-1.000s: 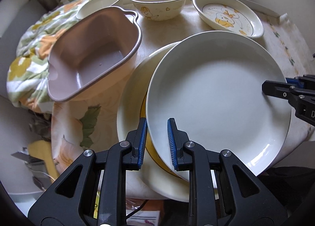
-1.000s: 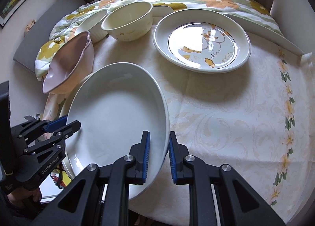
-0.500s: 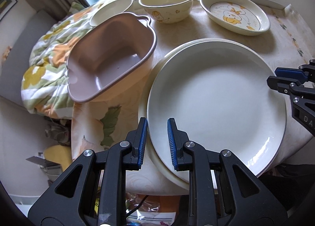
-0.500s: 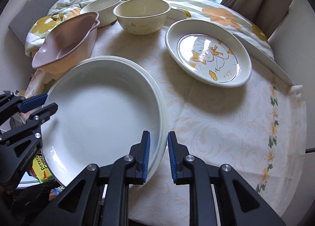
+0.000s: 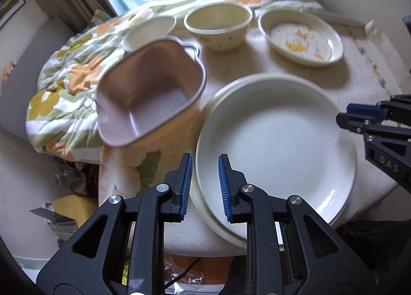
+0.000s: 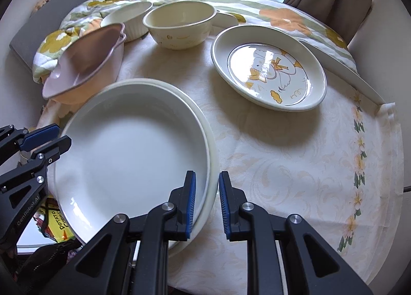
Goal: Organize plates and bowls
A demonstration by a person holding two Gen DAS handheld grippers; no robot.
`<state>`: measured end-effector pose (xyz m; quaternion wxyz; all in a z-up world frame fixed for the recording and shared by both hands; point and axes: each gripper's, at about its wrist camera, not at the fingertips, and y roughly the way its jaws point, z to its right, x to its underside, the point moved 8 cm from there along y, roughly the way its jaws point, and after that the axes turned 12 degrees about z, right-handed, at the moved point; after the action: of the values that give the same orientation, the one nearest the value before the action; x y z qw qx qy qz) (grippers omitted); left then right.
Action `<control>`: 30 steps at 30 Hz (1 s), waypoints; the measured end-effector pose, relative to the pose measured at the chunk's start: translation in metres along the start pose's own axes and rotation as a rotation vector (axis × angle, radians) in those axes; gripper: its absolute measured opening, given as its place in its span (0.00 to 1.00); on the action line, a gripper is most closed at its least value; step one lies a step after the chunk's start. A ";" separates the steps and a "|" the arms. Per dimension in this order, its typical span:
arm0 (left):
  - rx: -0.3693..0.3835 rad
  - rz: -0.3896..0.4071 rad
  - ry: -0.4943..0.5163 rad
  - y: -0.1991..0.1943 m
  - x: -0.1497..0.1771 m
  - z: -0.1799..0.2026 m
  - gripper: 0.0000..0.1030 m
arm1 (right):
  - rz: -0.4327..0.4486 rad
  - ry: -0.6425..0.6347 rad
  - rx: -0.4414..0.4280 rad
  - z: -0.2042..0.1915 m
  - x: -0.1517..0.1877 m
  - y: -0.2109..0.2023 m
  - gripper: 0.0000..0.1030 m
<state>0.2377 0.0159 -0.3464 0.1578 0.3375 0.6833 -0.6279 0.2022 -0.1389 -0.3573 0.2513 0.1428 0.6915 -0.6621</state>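
A plain white plate (image 5: 277, 141) (image 6: 133, 151) lies almost squarely on a larger cream plate (image 5: 218, 228) (image 6: 212, 156) at the table's near edge. My left gripper (image 5: 204, 187) has its blue pads on either side of the white plate's left rim and is shut on it. My right gripper (image 6: 206, 200) is shut on the opposite rim. The cream plate's edge shows just under that rim. Each gripper also shows in the other's view: the right gripper (image 5: 352, 114) and the left gripper (image 6: 48, 138).
A pink squarish dish (image 5: 151, 97) (image 6: 84, 64) leans tilted beside the stack. Behind it stand a ribbed white ramekin (image 5: 149, 30), a cream bowl (image 5: 218, 25) (image 6: 179, 25) and a duck-print plate (image 5: 300, 38) (image 6: 269, 69). A floral quilt (image 5: 64, 76) drapes the back.
The white plate, held tilted and offset over the cream plate, has come down level and nearly centred on it. Both views have pulled back and now look farther across the table.
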 end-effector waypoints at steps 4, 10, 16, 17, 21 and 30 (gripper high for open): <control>0.001 0.122 -0.055 -0.031 -0.035 -0.003 0.18 | 0.063 0.080 -0.051 0.015 -0.012 -0.020 0.17; 0.007 0.223 -0.140 -0.055 -0.082 0.001 0.23 | 0.226 0.178 -0.134 0.058 -0.037 -0.070 0.95; 0.001 0.316 -0.200 -0.069 -0.119 0.027 0.99 | 0.320 0.212 -0.126 0.108 -0.050 -0.110 0.95; 0.009 0.323 -0.203 -0.072 -0.126 0.034 0.99 | 0.324 0.209 -0.132 0.113 -0.051 -0.113 0.95; 0.019 0.305 -0.207 -0.072 -0.143 0.055 0.99 | 0.342 0.188 -0.170 0.131 -0.058 -0.122 0.95; 0.117 0.163 -0.246 -0.018 -0.159 0.074 0.99 | 0.317 0.127 -0.156 0.168 -0.098 -0.093 0.96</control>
<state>0.3254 -0.0969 -0.2429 0.2711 0.3209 0.5914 -0.6883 0.2611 -0.2991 -0.2263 0.3188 0.2716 0.7239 -0.5482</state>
